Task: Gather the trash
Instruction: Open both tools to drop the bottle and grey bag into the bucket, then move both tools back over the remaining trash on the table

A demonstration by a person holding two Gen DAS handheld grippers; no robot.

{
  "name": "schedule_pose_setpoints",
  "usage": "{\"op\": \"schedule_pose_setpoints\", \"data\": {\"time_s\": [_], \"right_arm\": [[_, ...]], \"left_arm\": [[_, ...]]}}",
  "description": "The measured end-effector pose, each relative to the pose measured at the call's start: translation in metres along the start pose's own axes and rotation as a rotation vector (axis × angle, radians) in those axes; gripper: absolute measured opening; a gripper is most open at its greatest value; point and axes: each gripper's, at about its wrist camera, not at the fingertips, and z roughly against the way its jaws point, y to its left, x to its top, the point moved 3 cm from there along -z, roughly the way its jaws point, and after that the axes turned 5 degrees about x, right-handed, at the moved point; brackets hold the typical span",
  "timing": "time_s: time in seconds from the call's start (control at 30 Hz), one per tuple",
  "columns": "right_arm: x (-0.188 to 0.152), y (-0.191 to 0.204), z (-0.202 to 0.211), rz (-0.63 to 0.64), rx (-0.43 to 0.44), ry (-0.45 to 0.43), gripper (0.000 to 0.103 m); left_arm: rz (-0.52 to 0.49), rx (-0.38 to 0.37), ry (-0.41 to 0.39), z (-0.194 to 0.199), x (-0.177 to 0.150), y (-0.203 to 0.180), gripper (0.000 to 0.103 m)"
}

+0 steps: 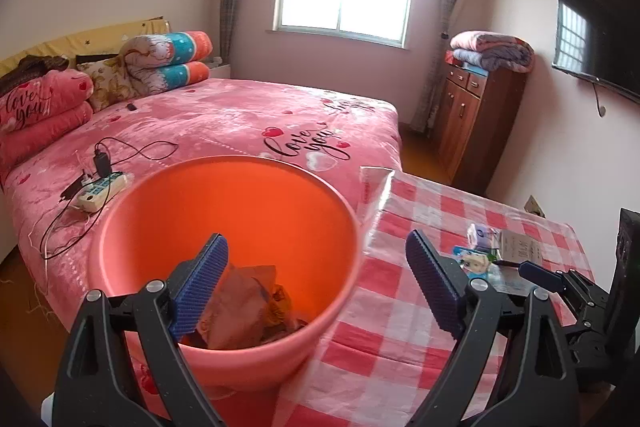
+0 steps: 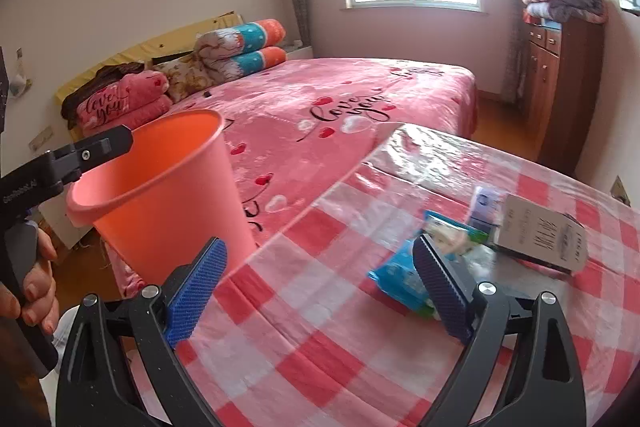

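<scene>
Left gripper (image 1: 316, 283): jaws wide apart, empty, straddling bin (image 1: 224, 227) near rim. Right gripper (image 2: 320, 283): jaws wide apart, empty; blue wrapper (image 2: 404, 279) on counter (image 2: 312, 347) touches right jaw; box (image 2: 540, 235) beyond.

A table (image 2: 304, 355) with a red and white checked cover under clear plastic carries a blue snack wrapper (image 2: 400, 277), a green and white packet (image 2: 452, 233), a small white carton (image 2: 484, 205) and a grey paper box (image 2: 540, 233), lying close together.
</scene>
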Motion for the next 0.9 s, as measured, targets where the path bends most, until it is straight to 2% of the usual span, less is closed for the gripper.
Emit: {"op": "schedule_pose_setpoints", "data": {"time_s": [0.4,0.9], "right_arm": [[-0.027,-0.052,0.024,-0.127,-0.015,-0.024,0.096],[-0.060,-0.104,0.044,-0.260,-0.011,-0.063,0.096]], "left_arm": [[-0.089,-0.046,0.040,-0.004,-0.014,-0.056,0.091],[-0.181,-0.064,0.111,-0.022,-0.038,-0.115,0.091]]}}
